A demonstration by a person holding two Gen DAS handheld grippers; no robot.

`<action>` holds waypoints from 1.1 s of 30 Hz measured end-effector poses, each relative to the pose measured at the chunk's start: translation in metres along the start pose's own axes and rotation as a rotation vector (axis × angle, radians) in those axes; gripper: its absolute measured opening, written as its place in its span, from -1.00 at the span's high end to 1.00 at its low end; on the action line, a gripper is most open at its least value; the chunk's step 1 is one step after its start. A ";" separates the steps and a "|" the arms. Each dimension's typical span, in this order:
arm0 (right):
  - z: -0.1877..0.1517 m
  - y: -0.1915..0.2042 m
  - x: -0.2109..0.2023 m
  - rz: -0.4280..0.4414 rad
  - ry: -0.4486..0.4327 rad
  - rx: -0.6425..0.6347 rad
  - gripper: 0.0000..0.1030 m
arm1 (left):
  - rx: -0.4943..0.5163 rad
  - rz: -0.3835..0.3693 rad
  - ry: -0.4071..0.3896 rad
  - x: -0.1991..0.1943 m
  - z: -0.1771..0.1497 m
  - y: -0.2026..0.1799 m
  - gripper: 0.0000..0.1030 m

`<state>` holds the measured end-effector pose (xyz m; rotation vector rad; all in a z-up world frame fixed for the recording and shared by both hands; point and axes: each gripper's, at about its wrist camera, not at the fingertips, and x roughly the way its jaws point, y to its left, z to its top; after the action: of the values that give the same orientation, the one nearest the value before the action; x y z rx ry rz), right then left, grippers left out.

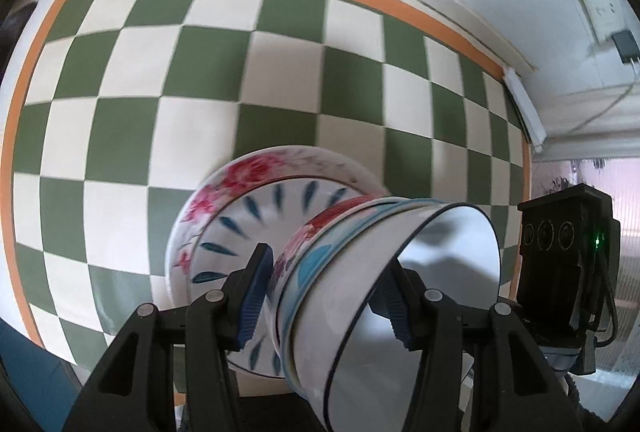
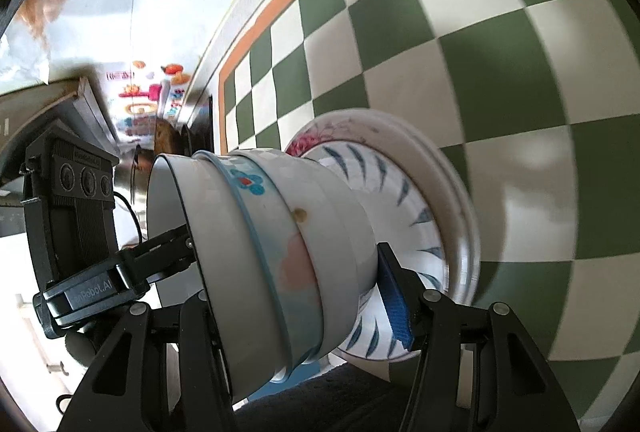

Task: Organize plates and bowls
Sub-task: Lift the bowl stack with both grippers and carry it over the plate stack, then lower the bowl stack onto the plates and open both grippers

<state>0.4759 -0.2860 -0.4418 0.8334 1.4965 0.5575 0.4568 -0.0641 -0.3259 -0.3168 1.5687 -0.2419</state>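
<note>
A stack of nested bowls point(image 1: 320, 292) is gripped from two sides: a white dark-rimmed bowl point(image 1: 440, 264) inside a blue-rimmed one, inside a floral one. My left gripper point(image 1: 326, 302) is shut on the stack's wall, with one blue pad outside near the base and the other finger inside the rim. My right gripper point(image 2: 296, 296) is shut on the opposite wall of the bowls point(image 2: 280, 232). Under the bowls are a plate with blue leaf strokes point(image 1: 256, 207) and a pink-flowered plate point(image 1: 248, 167), both blurred like the cloth. Whether the bowls touch the plates I cannot tell.
A green-and-cream checkered cloth point(image 1: 200, 71) with an orange border covers the table. A white wall with a socket strip point(image 1: 596, 3) rises on its far side. The right wrist view shows the left gripper's body point(image 2: 68, 216) and a dark pot point(image 2: 164, 139) behind it.
</note>
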 end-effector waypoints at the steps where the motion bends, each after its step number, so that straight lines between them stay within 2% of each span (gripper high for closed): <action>1: 0.000 0.001 0.005 -0.002 0.009 -0.002 -0.12 | -0.011 0.001 0.001 0.001 -0.001 0.005 0.03; 7: 0.003 0.002 0.030 -0.029 0.052 -0.018 -0.12 | -0.049 -0.006 0.010 0.009 -0.005 0.027 0.03; 15: 0.015 0.005 0.054 -0.063 0.077 -0.027 -0.12 | -0.087 -0.014 0.021 0.021 -0.006 0.038 0.03; 33: 0.022 0.007 0.056 -0.121 0.104 -0.028 -0.12 | -0.086 -0.009 -0.005 0.019 -0.007 0.035 0.07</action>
<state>0.5002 -0.2417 -0.4741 0.6956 1.6193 0.5370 0.4482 -0.0383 -0.3562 -0.3915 1.5757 -0.1804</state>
